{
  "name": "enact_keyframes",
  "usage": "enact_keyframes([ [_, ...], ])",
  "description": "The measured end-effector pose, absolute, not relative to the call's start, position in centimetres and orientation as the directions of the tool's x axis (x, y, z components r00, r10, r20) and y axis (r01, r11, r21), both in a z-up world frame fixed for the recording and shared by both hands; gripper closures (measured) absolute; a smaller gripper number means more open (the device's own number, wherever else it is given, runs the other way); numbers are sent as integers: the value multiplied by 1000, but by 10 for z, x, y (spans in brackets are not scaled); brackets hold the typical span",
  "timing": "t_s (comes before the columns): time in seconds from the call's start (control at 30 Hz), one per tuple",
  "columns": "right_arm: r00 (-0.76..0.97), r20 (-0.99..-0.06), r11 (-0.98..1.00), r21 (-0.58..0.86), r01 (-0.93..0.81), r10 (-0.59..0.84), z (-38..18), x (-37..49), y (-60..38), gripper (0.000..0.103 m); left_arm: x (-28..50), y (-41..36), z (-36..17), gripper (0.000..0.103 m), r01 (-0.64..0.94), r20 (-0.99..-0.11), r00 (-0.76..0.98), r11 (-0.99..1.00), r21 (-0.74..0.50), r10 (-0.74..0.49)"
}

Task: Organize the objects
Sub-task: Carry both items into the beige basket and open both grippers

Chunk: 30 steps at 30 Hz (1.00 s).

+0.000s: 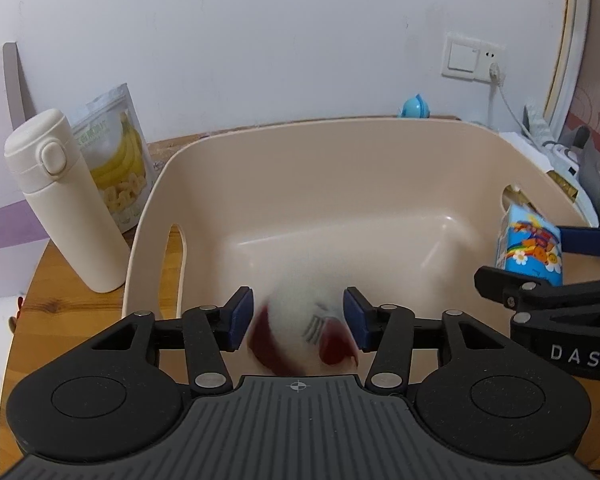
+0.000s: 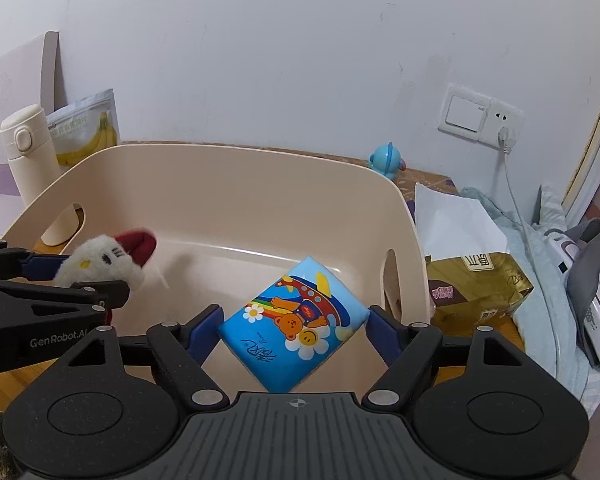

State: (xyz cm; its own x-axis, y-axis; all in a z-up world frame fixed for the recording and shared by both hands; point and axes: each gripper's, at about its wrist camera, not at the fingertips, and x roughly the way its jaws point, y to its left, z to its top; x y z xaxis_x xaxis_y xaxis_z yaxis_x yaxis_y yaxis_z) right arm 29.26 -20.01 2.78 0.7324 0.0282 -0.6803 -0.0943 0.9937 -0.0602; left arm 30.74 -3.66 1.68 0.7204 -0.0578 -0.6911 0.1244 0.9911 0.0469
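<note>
A beige plastic bin (image 1: pixel 340 148) (image 2: pixel 228 176) stands on the wooden table. My left gripper (image 1: pixel 298 318) has its jaws spread; a blurred white plush toy with a red bow (image 1: pixel 300 320) sits between the pads without touching them, over the bin's near edge. In the right wrist view the plush (image 2: pixel 100 260) shows at the left gripper's (image 2: pixel 80 280) fingertips. My right gripper (image 2: pixel 294 330) is shut on a blue tissue pack with a bear print (image 2: pixel 296 320), held tilted above the bin's right side. The pack also shows in the left wrist view (image 1: pixel 530 246).
A cream thermos (image 1: pixel 64 204) (image 2: pixel 32 164) and a banana chip pouch (image 1: pixel 116 160) (image 2: pixel 86 130) stand left of the bin. A blue toy (image 2: pixel 386 160) sits behind it. A gold packet (image 2: pixel 476 288), white paper, cloth and a device (image 2: pixel 596 312) lie right. A wall socket (image 2: pixel 500 124) holds a plug.
</note>
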Motion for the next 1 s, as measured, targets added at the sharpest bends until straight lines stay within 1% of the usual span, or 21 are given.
enact_keyframes([
  [0.07, 737, -675, 994, -55, -91, 31, 29, 289, -201, 22, 304, -37, 21, 38, 120, -680, 731, 992, 48, -56],
  [0.2, 745, -666, 996, -38, -81, 35, 33, 282, -204, 20, 293, -35, 32, 34, 109, -649, 759, 993, 51, -50],
  [0.37, 778, -628, 998, -24, -66, 37, 49, 267, -208, 9, 279, -28, 45, 27, 93, -626, 778, 995, 35, -51],
  [0.5, 798, -600, 998, -3, -67, 52, 60, 253, -209, 6, 265, -23, 54, 25, 90, -613, 788, 996, 28, -54],
  [0.57, 803, -593, 997, -6, -74, 56, 63, 245, -207, 1, 256, -20, 58, 23, 88, -606, 793, 996, 22, -57],
  [0.6, 805, -591, 997, -8, -78, 58, 64, 241, -205, 0, 252, -19, 59, 23, 88, -603, 796, 996, 21, -58],
  [1.0, 800, -593, 992, -14, -122, 90, 64, 203, -184, 0, 202, 0, 61, 22, 72, -604, 795, 997, 20, -45],
])
